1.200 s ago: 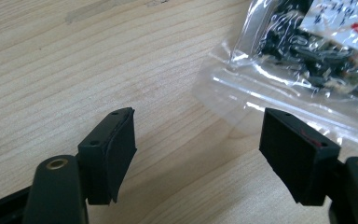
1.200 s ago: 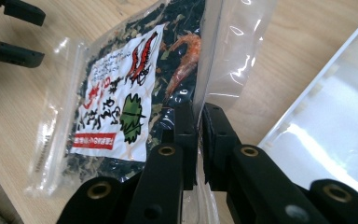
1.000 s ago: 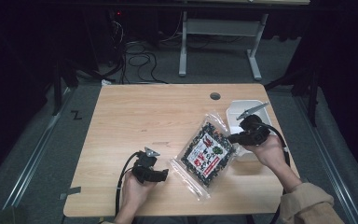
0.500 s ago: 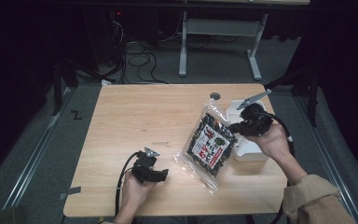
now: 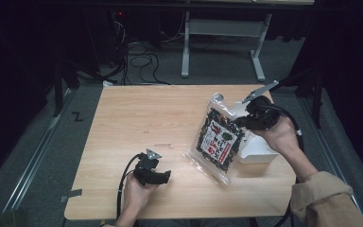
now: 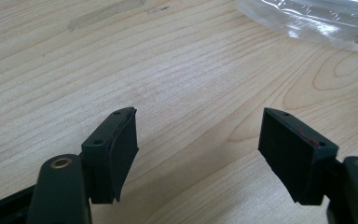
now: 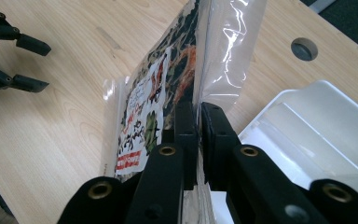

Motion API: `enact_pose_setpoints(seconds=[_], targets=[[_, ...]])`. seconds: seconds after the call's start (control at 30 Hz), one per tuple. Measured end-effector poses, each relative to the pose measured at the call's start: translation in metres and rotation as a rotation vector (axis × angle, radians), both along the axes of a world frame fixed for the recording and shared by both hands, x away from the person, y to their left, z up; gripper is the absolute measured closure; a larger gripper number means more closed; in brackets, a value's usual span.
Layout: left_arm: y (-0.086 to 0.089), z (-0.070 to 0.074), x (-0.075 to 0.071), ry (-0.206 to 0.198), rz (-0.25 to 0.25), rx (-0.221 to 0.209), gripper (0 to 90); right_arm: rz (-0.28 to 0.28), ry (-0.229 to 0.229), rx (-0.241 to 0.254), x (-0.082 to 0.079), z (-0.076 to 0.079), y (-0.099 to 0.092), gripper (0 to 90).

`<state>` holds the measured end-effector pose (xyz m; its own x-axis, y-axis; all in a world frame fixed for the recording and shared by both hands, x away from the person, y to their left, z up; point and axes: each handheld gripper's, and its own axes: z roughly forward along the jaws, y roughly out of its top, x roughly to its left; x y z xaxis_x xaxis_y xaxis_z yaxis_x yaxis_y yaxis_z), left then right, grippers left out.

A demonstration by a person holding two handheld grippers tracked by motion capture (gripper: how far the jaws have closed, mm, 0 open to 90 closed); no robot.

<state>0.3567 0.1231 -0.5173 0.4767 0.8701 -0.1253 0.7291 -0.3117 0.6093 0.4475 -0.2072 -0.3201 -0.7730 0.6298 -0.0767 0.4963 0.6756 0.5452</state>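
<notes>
Dark room, grey carpet and tangled cables on the floor behind a pale wooden tabletop (image 5: 137, 118) seen from above. Two forearms come in from the bottom edge.

On the right, a forearm in a tan sleeve (image 5: 326, 198) angles up and inward, wrist bent, hand raised above the wood. It holds the right claw (image 5: 238, 122), which points toward the middle of the tabletop. That claw is clenched on the edge of a clear plastic snack bag (image 5: 217, 142) with dark contents and a white and red label. In the right gripper view the two black jaws press together on the bag's sealed side seam, and the bag stands on edge in front of them. From above, the bag hangs tilted, its upper end lifted beside the claw; its lower corner is close to the wood, and whether it touches cannot be told. A white plastic tray (image 5: 260, 151) sits on the tabletop just behind and under the bag, near the right edge.

On the left, a hand rests low near the front edge, holding the left claw (image 5: 166, 176) level and pointing right, toward the bag. Its jaws are released, spread wide with bare wood between them. A black cable (image 5: 123, 182) loops from it toward the front edge.
</notes>
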Motion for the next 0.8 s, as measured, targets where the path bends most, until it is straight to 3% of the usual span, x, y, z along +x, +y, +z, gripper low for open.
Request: enact_pose_setpoints(seconds=[0.53,0.8], targets=[[0.0,0.0,0.0,-0.01,0.007,0.004,28.5,-0.04,-0.065,-0.004,0.003,0.034,-0.008,87.2],[0.0,0.0,0.0,-0.011,0.008,0.005,28.0,-0.065,-0.079,0.006,0.008,0.044,-0.015,87.2]])
